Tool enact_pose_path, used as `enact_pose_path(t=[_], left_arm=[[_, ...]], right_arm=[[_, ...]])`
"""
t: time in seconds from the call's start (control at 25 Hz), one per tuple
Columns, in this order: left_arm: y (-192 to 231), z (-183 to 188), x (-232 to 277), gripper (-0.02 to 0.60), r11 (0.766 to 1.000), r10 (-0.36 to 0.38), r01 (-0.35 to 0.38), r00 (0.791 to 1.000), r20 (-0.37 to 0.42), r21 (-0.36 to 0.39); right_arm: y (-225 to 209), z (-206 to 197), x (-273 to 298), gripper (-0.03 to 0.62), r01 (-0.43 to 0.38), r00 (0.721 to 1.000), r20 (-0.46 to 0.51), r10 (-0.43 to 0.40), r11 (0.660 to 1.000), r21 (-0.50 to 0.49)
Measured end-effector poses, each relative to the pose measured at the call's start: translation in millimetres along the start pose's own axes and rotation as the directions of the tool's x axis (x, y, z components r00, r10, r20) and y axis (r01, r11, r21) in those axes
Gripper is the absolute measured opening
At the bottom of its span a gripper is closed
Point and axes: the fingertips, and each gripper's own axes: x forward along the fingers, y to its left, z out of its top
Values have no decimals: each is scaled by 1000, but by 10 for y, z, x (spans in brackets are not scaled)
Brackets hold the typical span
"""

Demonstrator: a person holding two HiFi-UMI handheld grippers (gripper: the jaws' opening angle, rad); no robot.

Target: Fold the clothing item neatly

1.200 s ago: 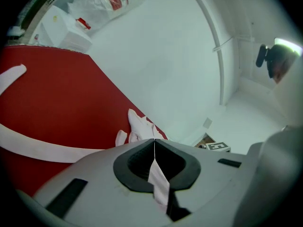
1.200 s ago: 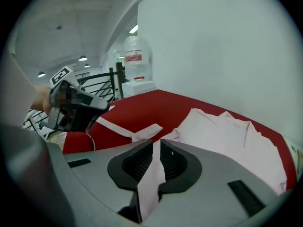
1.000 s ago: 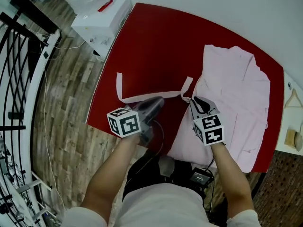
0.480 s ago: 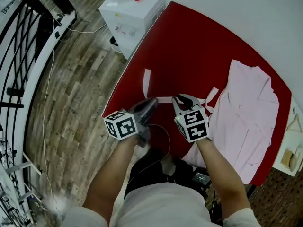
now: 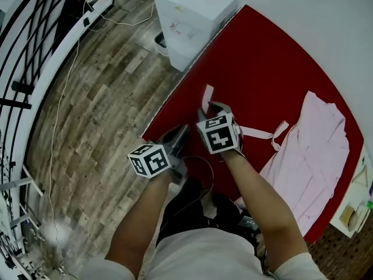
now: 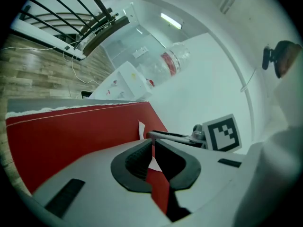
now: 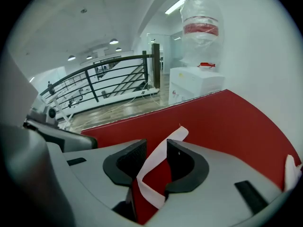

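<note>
The right gripper has its fingers part-way apart. They have just been opening, and the sash runs up through the gap, lying loose rather than pinched. The left gripper has its fingers pressed together with nothing that I can make out between them.

The step in hand looks like laying the sash out straight before the folding proper. To do it well, let the band drop flat and untwisted. Then draw the right fingers back along their own line so the ribbed pads do not drag it.

The sash is a thin, limp, pale pink band that kinks easily, and its free end curls upward. It trails over the red desk to the clothing item, a soft pink garment lying rumpled at the desk's right end. The desk's cover looks matte, so cloth should stay put rather than slide.
</note>
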Motion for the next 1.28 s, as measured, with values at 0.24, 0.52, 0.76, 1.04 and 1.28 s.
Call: enact_pose_path(t=[0.24, 0.52, 0.76, 1.04, 1.28], left_arm=[[10, -30, -75, 6, 1000, -8, 8, 1000, -7, 7], [-120, -159, 10, 6, 998, -34, 38, 998, -60, 58], [-279, -321, 324, 50, 986, -19, 44, 988, -154, 164], [-502, -610, 674, 184, 951, -3, 90, 960, -280, 297], [-642, -916, 996, 199, 914, 27, 135, 921, -389, 382]], right_arm=[[-111, -4, 364, 112, 105, 989, -104, -103, 994, 18], [-247, -15, 263, 21, 127, 988, -103, -118, 988, 88], [-454, 297, -178, 20, 13, 997, 73, -29, 978, 210], [-815, 560, -787, 20, -130, 958, 287, 9, 905, 405], [-1138, 611, -1225, 20, -129, 932, 360, -41, 891, 436]])
